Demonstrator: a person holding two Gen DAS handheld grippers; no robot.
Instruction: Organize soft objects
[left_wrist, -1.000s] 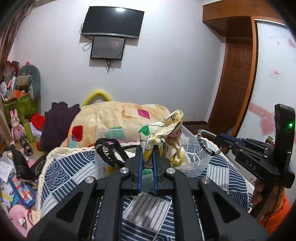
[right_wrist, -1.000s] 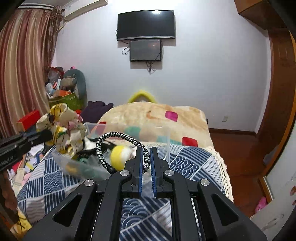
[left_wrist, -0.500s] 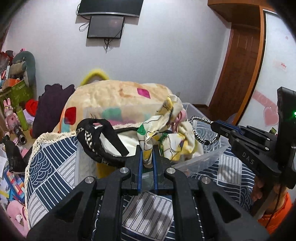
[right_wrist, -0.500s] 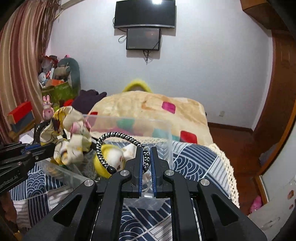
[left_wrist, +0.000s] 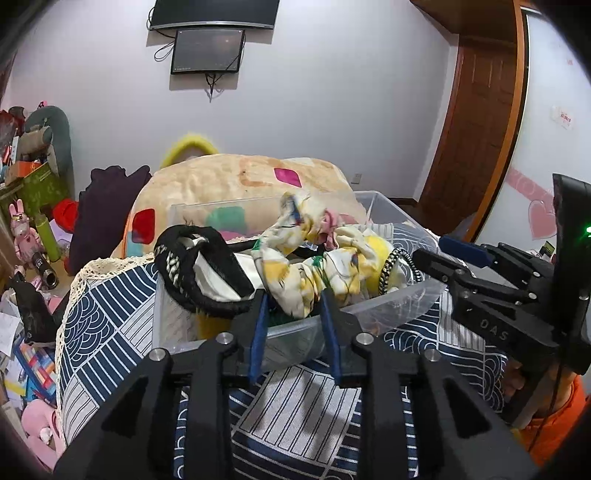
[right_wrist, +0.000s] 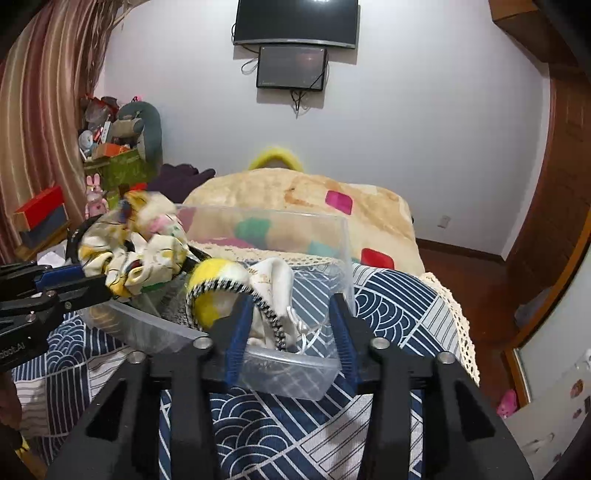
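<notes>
A clear plastic bin (left_wrist: 295, 328) stands on the blue patterned bed cover and also shows in the right wrist view (right_wrist: 295, 380). A floral yellow-and-white scrunchie (left_wrist: 314, 254) lies on top of its contents, just beyond my open left gripper (left_wrist: 293, 314); it also shows in the right wrist view (right_wrist: 140, 251). A black-and-white braided hair band (right_wrist: 236, 295) rests in the bin around a yellow-white plush ball (right_wrist: 214, 284), between the open fingers of my right gripper (right_wrist: 291, 321). The band also shows in the left wrist view (left_wrist: 388, 269). A black woven headband (left_wrist: 199, 266) hangs over the bin's left rim.
A beige blanket (left_wrist: 240, 184) with coloured patches is heaped behind the bin. Toys, boxes and plush animals (left_wrist: 33, 229) crowd the floor and shelf at the left. A wooden door (left_wrist: 476, 122) is at the right. The bed's lace edge (right_wrist: 454, 306) drops off at the right.
Both grippers moved down to the bin and opened. The scrunchie left the left gripper and the braided band left the right gripper; both now lie in the bin.
</notes>
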